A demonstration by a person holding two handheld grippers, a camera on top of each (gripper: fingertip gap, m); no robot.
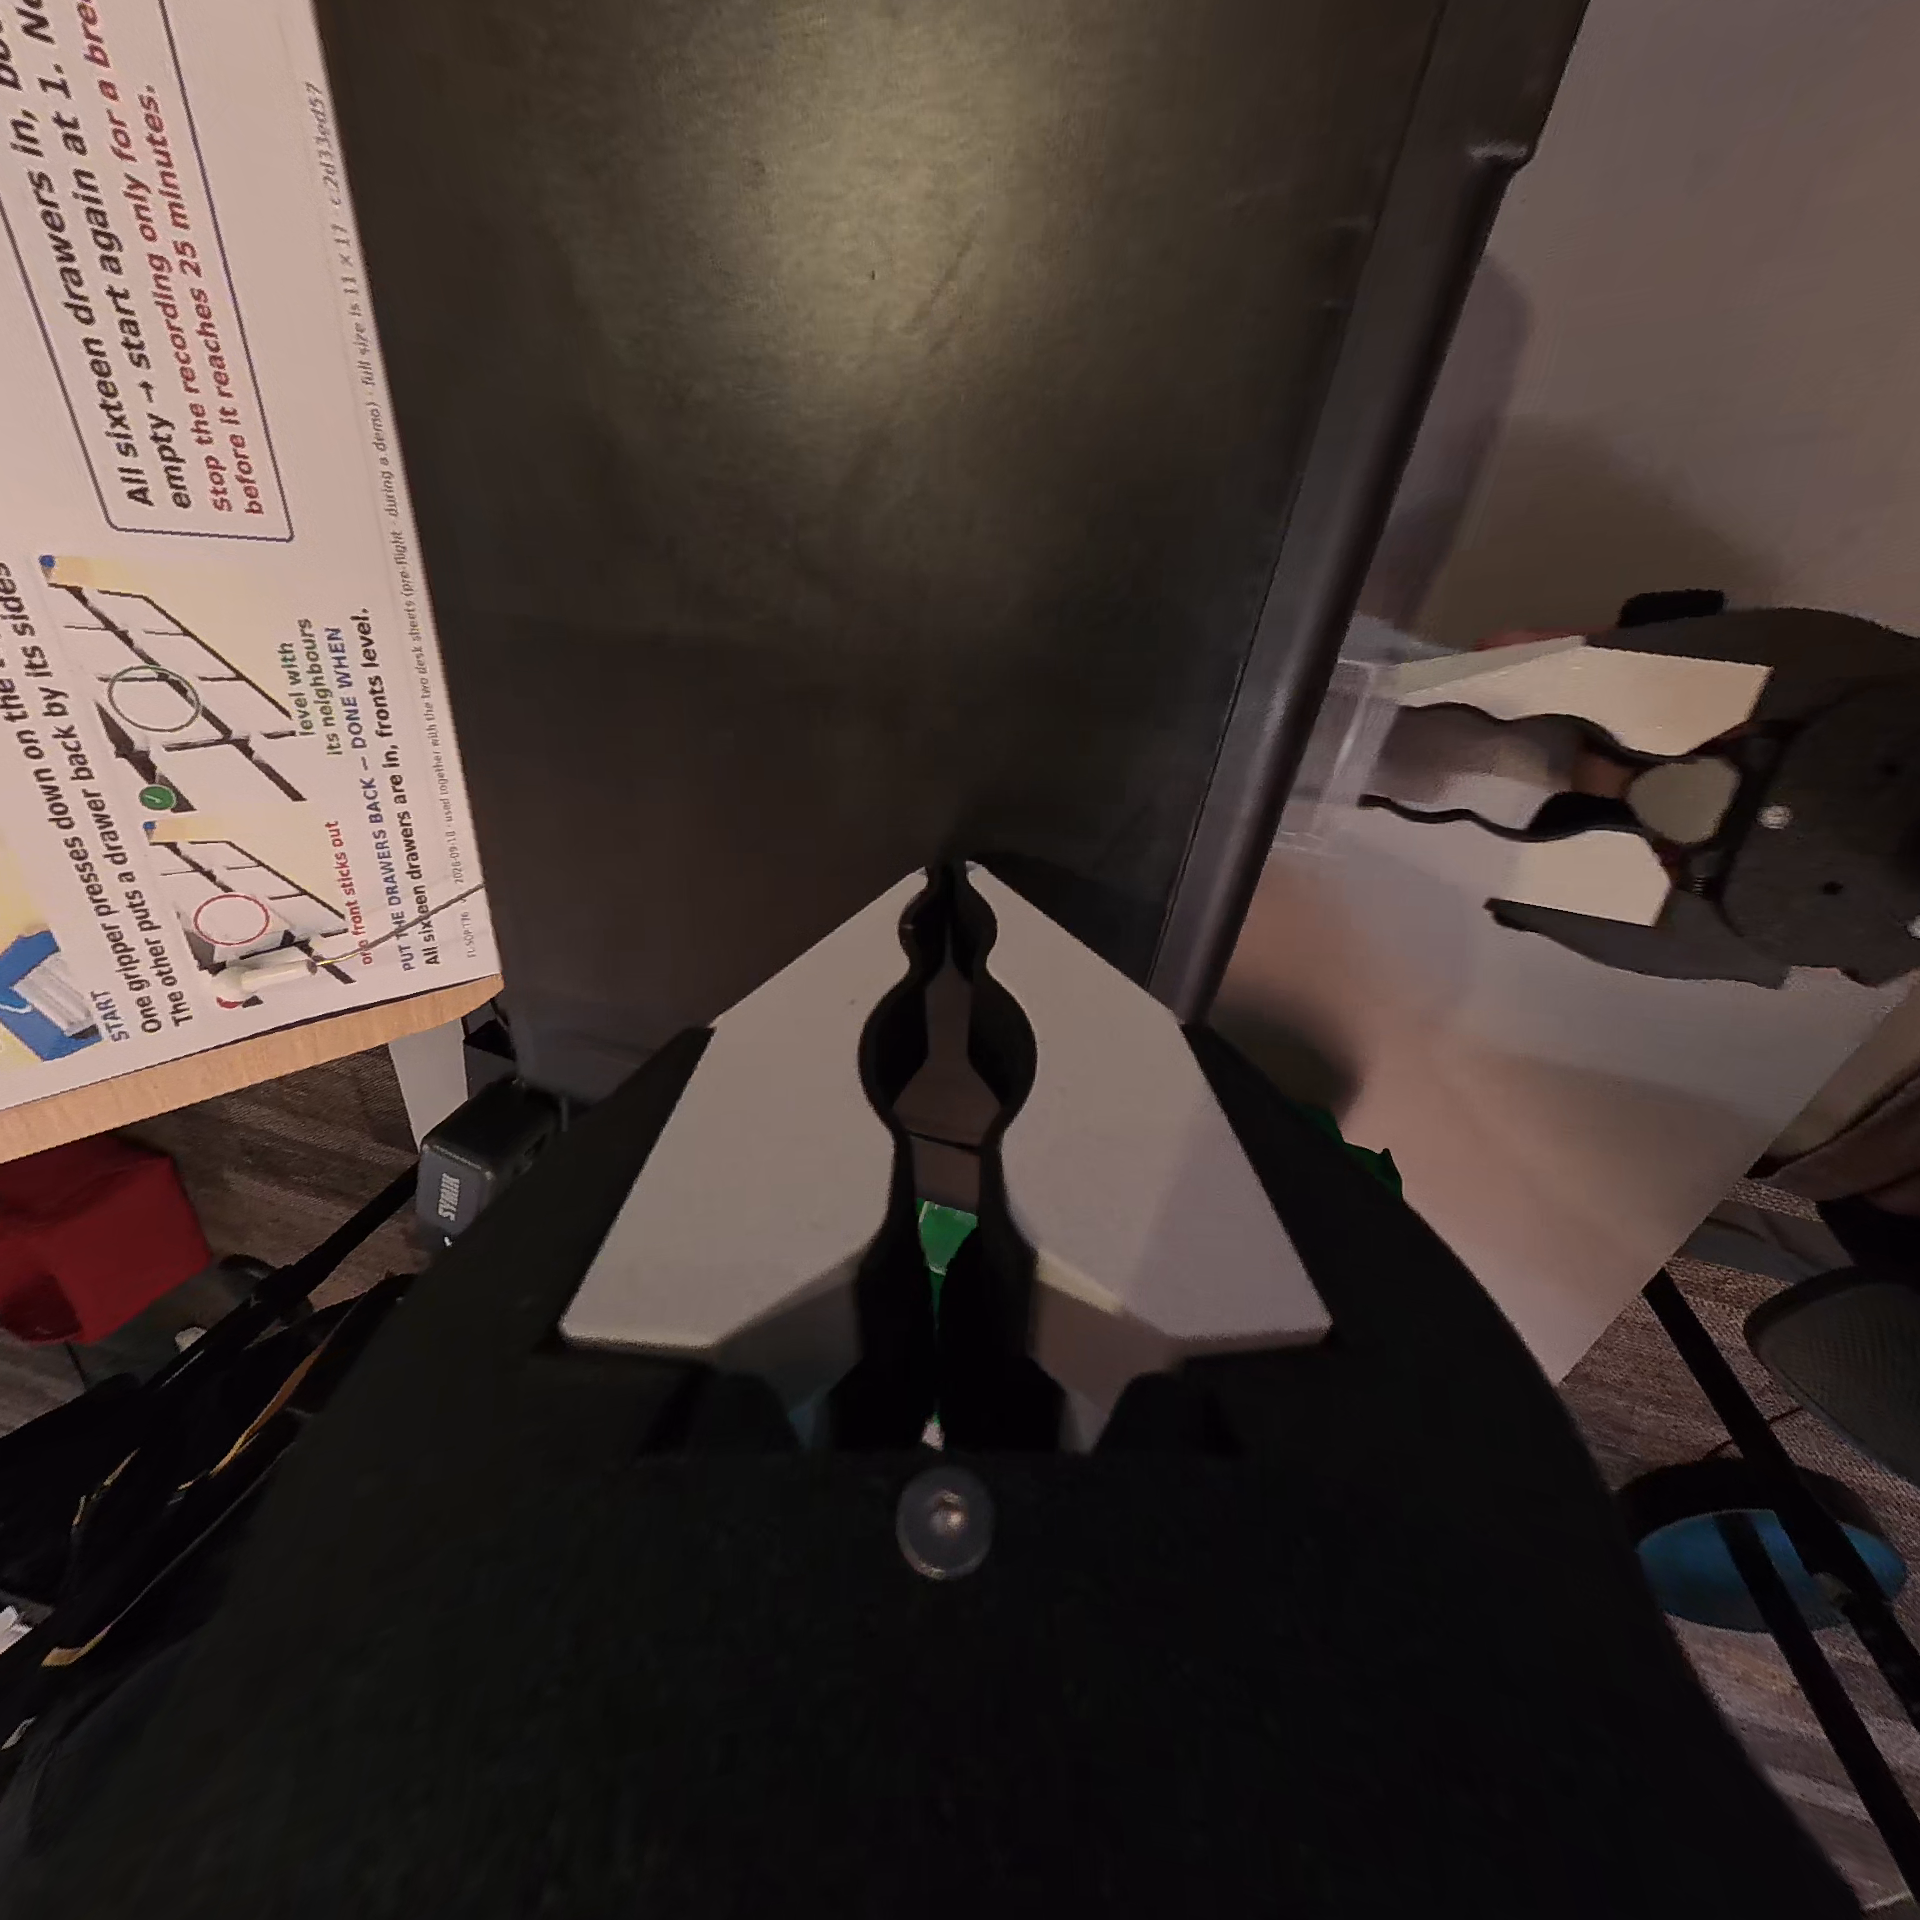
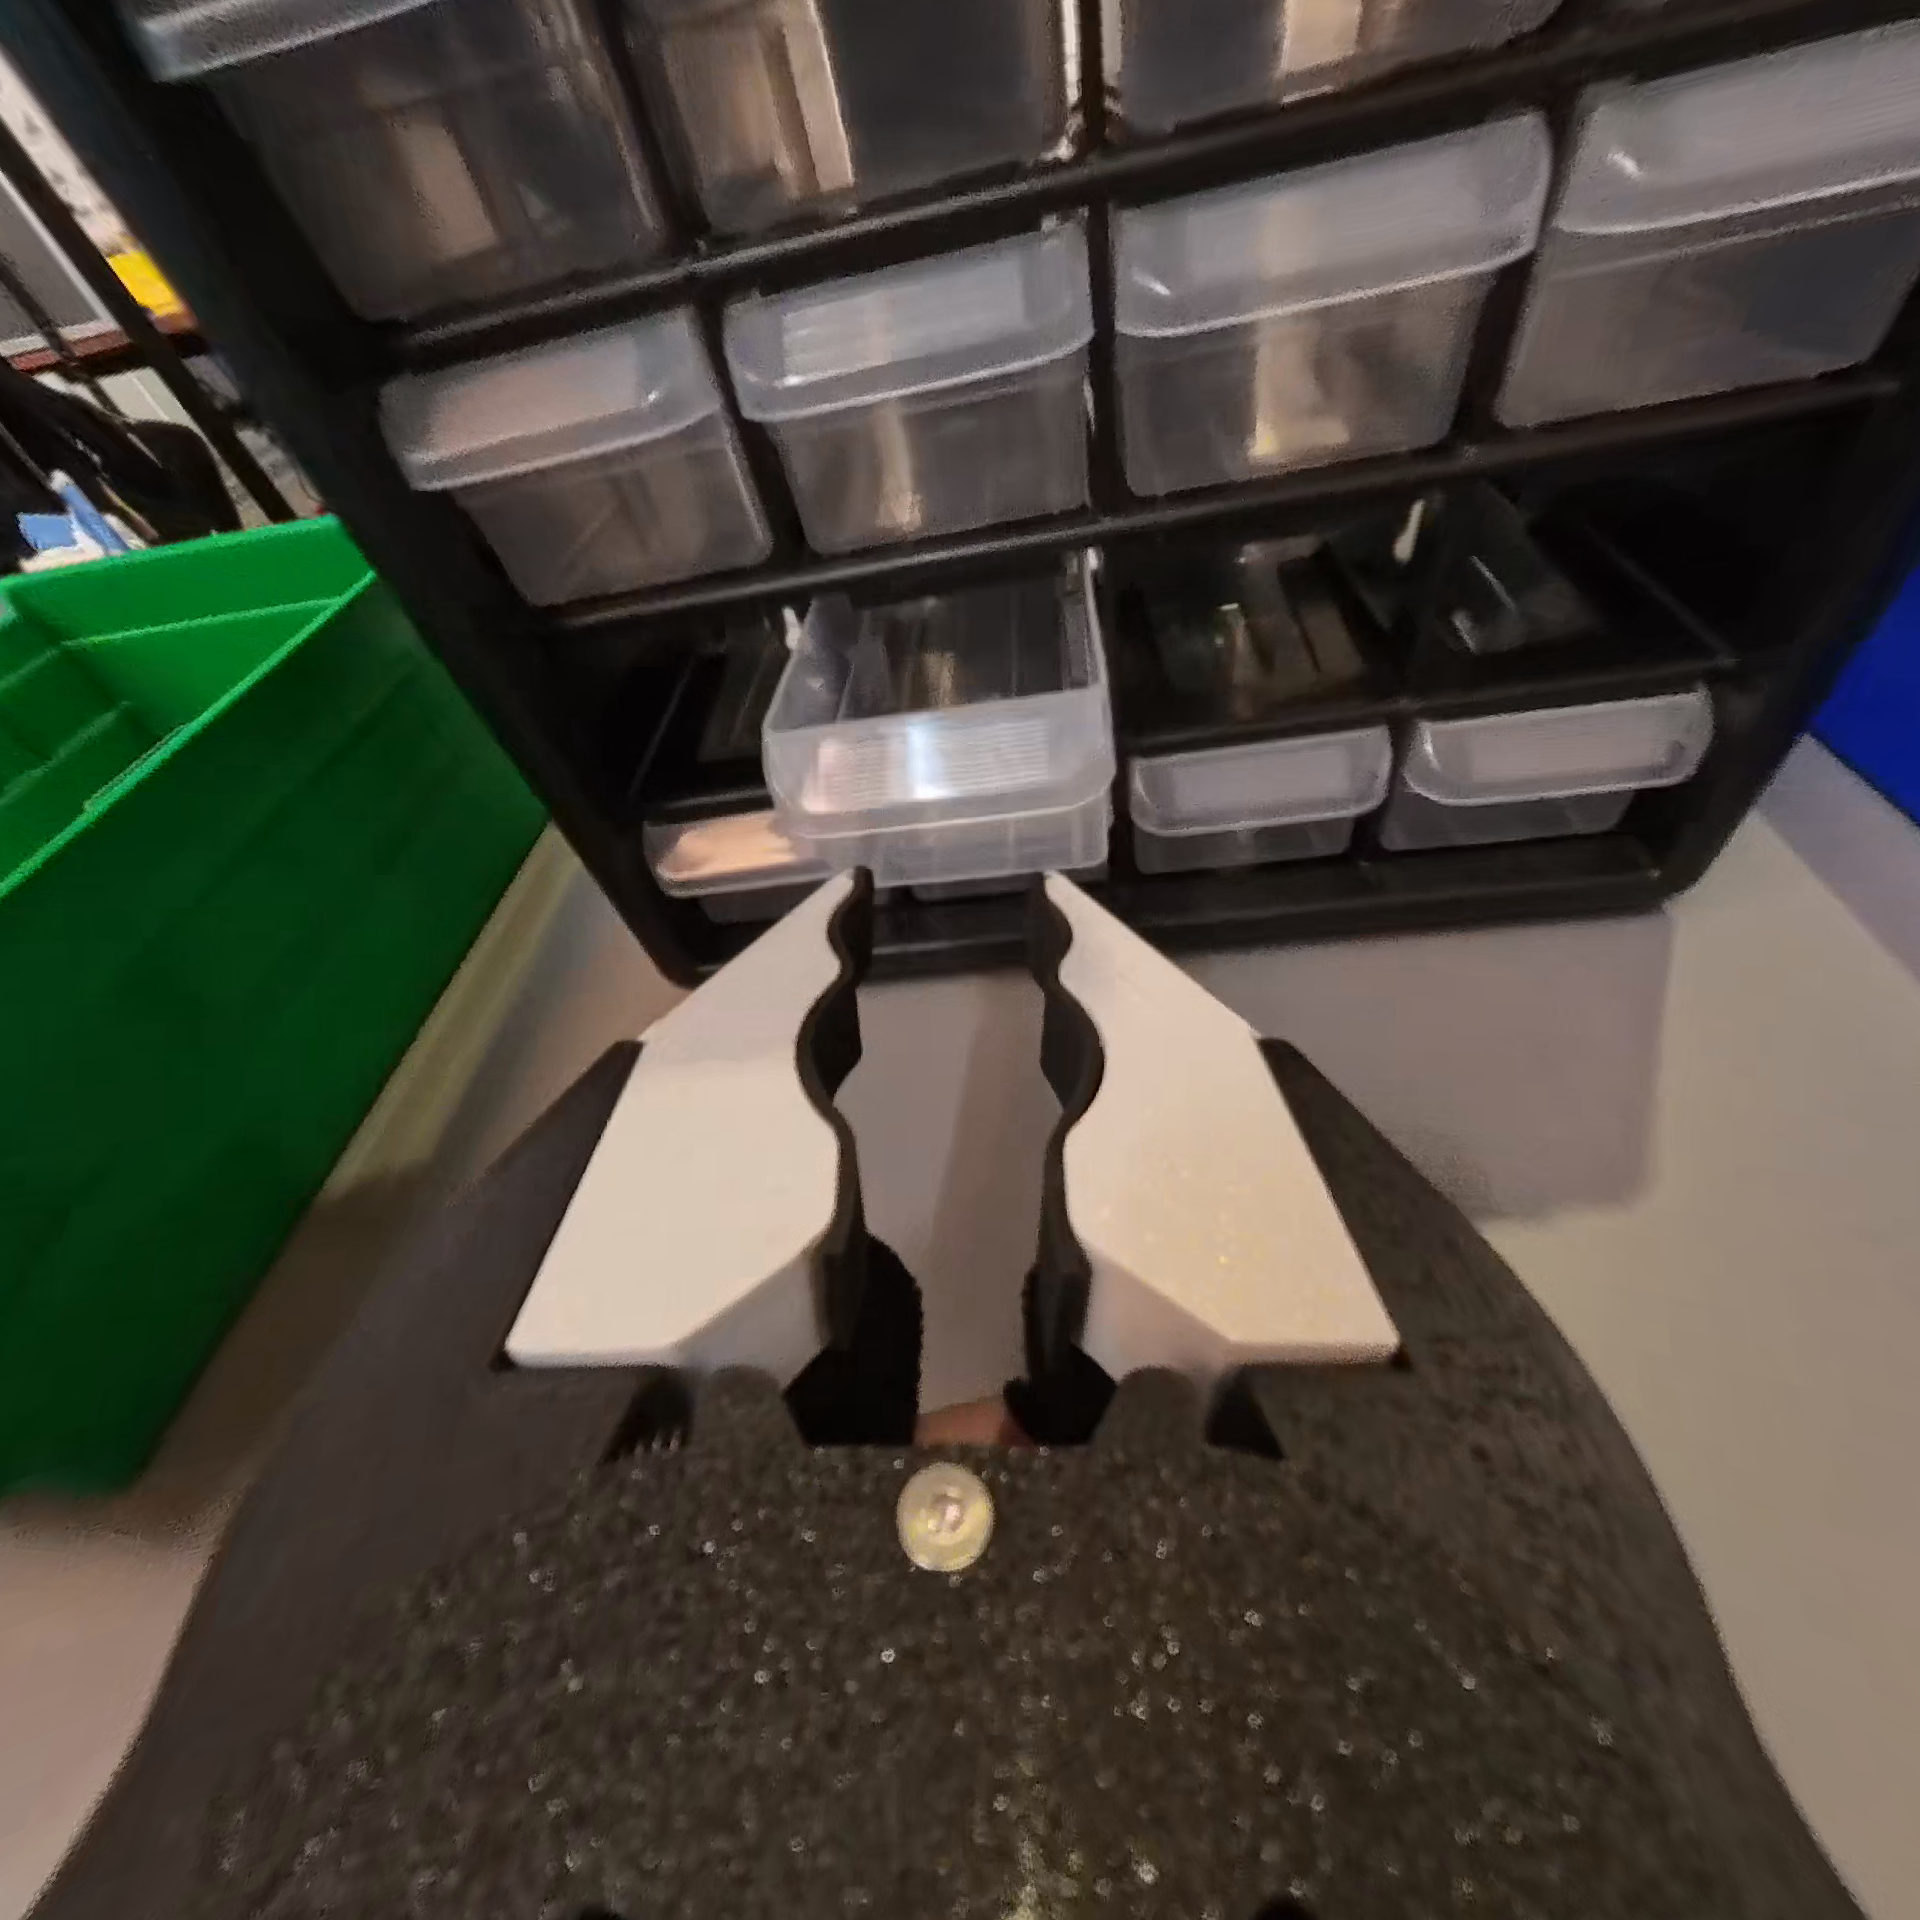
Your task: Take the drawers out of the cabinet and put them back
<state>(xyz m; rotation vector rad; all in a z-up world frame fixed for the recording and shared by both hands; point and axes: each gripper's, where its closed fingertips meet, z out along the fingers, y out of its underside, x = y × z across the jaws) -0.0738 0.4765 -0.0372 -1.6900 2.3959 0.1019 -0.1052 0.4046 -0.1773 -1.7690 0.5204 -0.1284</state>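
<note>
The black cabinet (image 2: 1288,520) stands on a grey table and holds several clear plastic drawers. One clear drawer (image 2: 940,769) in the third row, second column, sticks partly out. My right gripper (image 2: 951,894) is open, with its fingertips at the lower front edge of that drawer. Three slots beside it in that row look dark and empty. In the left wrist view my left gripper (image 1: 948,873) is shut and empty, with its tips against the cabinet's dark outer panel (image 1: 883,416). The right gripper (image 1: 1387,753) shows there, blurred, at the cabinet's front.
A green bin (image 2: 208,935) stands on the table left of the cabinet. A blue object (image 2: 1870,675) is at the right edge. A printed instruction sheet (image 1: 208,520) lies on a wooden board left of the cabinet. A red object (image 1: 83,1226) lies below it.
</note>
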